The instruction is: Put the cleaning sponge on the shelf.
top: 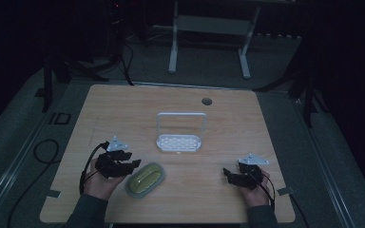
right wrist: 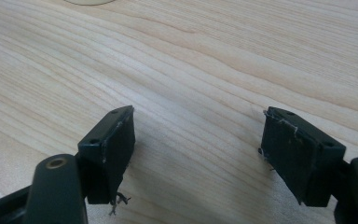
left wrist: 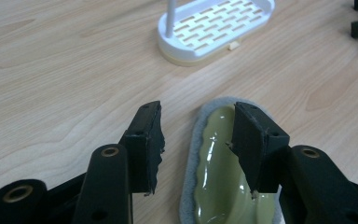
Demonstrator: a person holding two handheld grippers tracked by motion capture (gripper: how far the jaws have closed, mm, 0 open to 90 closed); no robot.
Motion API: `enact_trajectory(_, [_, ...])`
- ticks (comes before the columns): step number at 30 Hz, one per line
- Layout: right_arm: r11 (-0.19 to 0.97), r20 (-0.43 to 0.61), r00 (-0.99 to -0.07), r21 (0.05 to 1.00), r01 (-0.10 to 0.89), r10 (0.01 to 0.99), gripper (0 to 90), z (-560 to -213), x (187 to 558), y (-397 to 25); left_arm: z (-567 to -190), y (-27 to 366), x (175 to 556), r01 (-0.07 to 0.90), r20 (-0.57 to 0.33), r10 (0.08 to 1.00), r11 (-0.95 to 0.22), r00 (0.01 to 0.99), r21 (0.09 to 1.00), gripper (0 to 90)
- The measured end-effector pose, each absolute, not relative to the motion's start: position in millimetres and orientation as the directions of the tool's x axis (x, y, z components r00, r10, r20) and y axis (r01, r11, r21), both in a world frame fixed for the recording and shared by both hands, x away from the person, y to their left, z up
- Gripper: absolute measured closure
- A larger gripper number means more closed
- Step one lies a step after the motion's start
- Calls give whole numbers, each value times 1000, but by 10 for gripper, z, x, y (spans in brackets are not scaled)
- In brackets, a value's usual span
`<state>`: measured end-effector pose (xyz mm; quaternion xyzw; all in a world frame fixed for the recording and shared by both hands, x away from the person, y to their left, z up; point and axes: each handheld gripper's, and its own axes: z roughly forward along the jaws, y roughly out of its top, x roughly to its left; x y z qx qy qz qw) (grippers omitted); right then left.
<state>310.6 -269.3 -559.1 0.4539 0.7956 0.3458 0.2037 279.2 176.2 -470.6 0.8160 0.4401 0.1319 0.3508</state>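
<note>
Two hand-held grippers at a wooden table, beside an oval green dish and a white rack.
High view: left gripper just left of the grey-rimmed green dish, near the table's front edge; white rack beyond it at centre; right gripper well apart at the right. Left gripper view: jaws spread, one over bare wood, the other over the dish, its glossy surface between them; rack farther off. Right gripper view: jaws spread wide over bare wood, holding nothing.

Olive-green dish, grey rim
</note>
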Motion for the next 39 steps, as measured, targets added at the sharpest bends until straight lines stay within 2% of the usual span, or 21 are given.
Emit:
enact_trajectory(7, [348,-10,-505,735,582,863,253,-5591,3106,-2692,-4674,1681,2780,620,-82,789,-409,609,670,530])
enact_trajectory(13, [349,-10,-505,735,581,863,253,-5591,3106,-2693,-4662,1596,2778,618,-72,762,-463,644,635,578])
enact_trajectory(39, [348,-10,-505,735,581,863,253,-5592,3106,-2692,-4542,1367,2937,628,-47,690,-625,722,463,566])
